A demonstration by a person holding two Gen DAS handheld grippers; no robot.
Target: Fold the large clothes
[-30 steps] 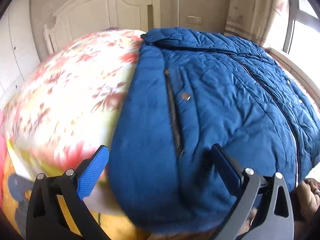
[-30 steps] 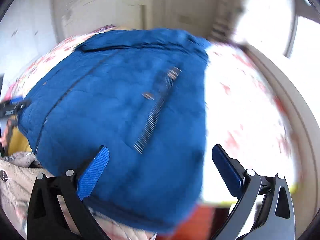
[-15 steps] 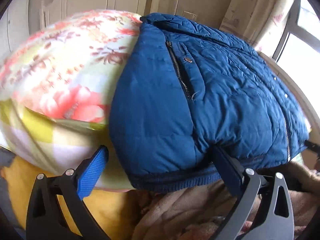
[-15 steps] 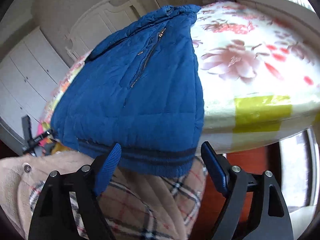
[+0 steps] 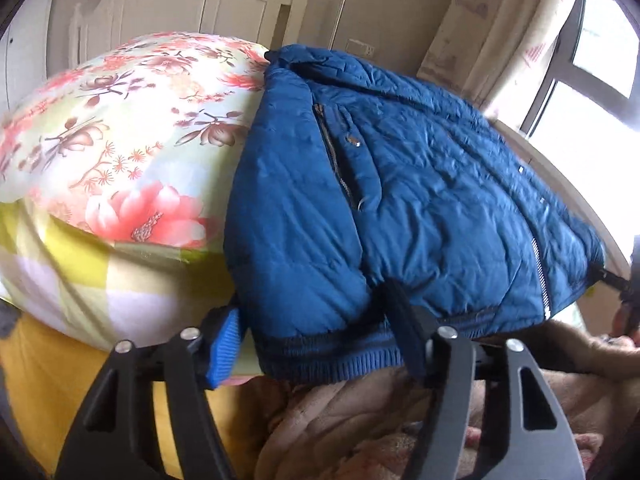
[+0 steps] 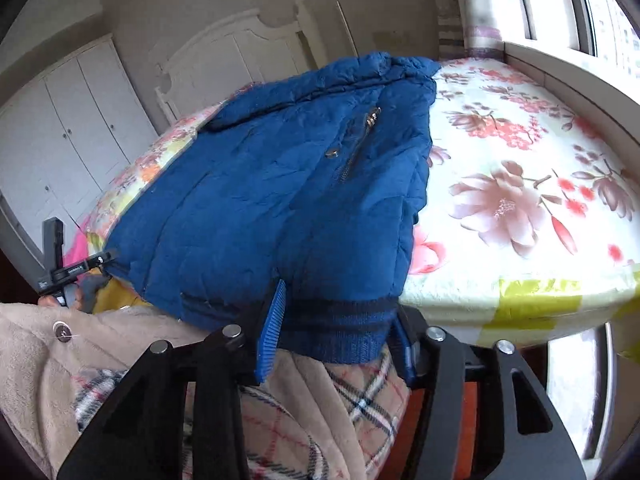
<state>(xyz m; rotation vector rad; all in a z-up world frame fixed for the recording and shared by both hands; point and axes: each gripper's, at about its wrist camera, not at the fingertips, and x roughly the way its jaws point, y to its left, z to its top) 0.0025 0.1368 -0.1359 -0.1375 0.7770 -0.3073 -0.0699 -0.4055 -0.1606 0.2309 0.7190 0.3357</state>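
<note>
- Left gripper [image 5: 316,336]: jaws closing around the ribbed hem of the blue jacket [image 5: 400,200]. Hem corner sits between the blue pads; firm pressing contact not confirmed.
- Right gripper [image 6: 336,340]: jaws closing around the jacket's opposite hem corner. Striped ribbing lies between the pads, which stand just beside the cloth.
- Jacket: spread flat on the floral bedsheet [image 6: 520,184], front up, collar toward the white headboard [image 6: 240,52], hem hanging over the bed's near edge.
- Below the jacket's hem: a beige fleece garment [image 6: 36,356] with plaid lining.
- Beyond the jacket's collar: white wardrobe doors [image 6: 72,128], beside the headboard.
</note>
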